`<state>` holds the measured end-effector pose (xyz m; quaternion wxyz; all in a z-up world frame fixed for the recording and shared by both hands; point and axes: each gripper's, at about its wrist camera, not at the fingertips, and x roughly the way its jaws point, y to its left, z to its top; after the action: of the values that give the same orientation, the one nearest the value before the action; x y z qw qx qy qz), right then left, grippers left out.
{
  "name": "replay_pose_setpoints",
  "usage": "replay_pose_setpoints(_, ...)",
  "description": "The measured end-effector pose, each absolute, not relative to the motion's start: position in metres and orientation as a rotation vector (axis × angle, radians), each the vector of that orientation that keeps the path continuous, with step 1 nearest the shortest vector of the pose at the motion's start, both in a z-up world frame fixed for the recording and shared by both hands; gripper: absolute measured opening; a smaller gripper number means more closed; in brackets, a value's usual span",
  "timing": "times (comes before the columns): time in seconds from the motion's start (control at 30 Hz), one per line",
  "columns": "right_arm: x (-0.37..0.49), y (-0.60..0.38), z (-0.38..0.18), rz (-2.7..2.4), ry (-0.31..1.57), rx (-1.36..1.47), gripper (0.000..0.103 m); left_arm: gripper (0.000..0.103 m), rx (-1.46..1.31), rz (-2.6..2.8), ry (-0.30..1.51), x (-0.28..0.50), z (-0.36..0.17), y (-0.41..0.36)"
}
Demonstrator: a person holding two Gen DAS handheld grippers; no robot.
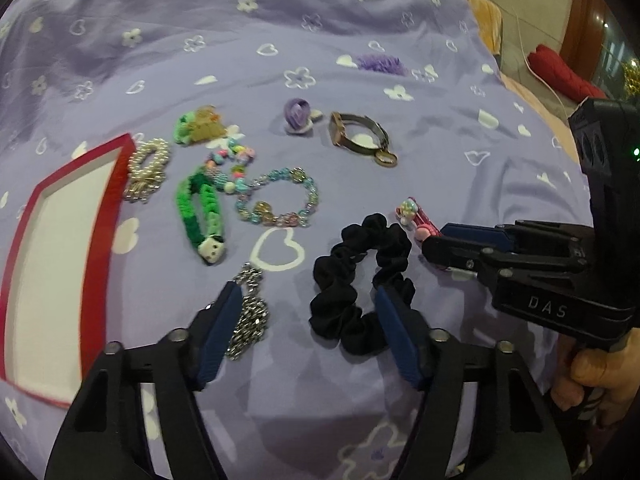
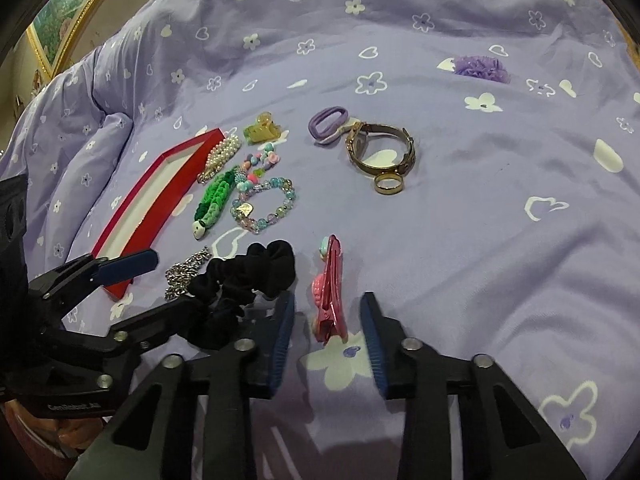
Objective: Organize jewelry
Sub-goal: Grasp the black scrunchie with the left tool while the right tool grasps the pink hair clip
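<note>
Jewelry lies on a purple bedspread. My left gripper (image 1: 308,300) is open, with a silver chain (image 1: 250,312) by its left finger and a black scrunchie (image 1: 360,280) at its right finger. My right gripper (image 2: 328,312) is open, its fingers on either side of a pink hair clip (image 2: 330,292); it also shows in the left wrist view (image 1: 434,240). A red tray with a white inside (image 1: 112,184) lies at the left. Near it are a pearl clip (image 1: 146,170), a green clip (image 1: 200,212), a bead bracelet (image 1: 280,200), a watch (image 2: 380,148) and a gold ring (image 2: 389,184).
A purple hair tie (image 2: 326,122), a yellow claw clip (image 2: 262,128) and a pastel bead string (image 2: 260,164) lie further back. A purple ruffled scrunchie (image 2: 482,67) sits far right. The bed's edge (image 1: 500,60) and a red cushion (image 1: 560,72) are at the right.
</note>
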<state>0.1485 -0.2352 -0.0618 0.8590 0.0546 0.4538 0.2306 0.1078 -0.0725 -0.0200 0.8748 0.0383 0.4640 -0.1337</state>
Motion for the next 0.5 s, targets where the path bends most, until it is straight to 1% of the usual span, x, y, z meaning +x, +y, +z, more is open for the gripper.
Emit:
replay_pose_setpoints(0.03,0.15,-0.237,-0.063,0.483,0.959,0.122,0.023,0.057,0.079,-0.288,0.978,0.109,-0.022,-0.074)
replay_pose_setpoints(0.1,0.151,-0.241,-0.064,0.486,0.967,0.137,0.018,0.044,0.072,-0.31,1.006,0.114,-0.027,-0.076)
replay_pose_setpoints(0.13,0.151,-0.243,-0.064,0.488,0.969,0.139,0.017,0.04,0.069,-0.32,1.014,0.115,-0.029,-0.077)
replay_pose_setpoints(0.2,0.151,-0.242,-0.064,0.49,0.97,0.135,0.016,0.027,0.058,-0.347,1.03,0.116,-0.033,-0.08)
replay_pose_setpoints(0.23,0.151,-0.242,-0.063,0.49,0.968,0.129,0.016,0.023,0.056,-0.356,1.026,0.115,-0.033,-0.081)
replay_pose_setpoints(0.27,0.15,-0.242,-0.063,0.488,0.966,0.124,0.015,0.016,0.053,-0.367,1.024,0.115,-0.032,-0.082)
replay_pose_setpoints(0.37,0.15,-0.242,-0.061,0.484,0.959,0.134,0.014,0.011,0.034,-0.39,1.011,0.112,-0.029,-0.079)
replay_pose_setpoints(0.5,0.149,-0.242,-0.057,0.486,0.948,0.157,0.014,0.009,-0.006,-0.391,0.985,0.106,-0.02,-0.067)
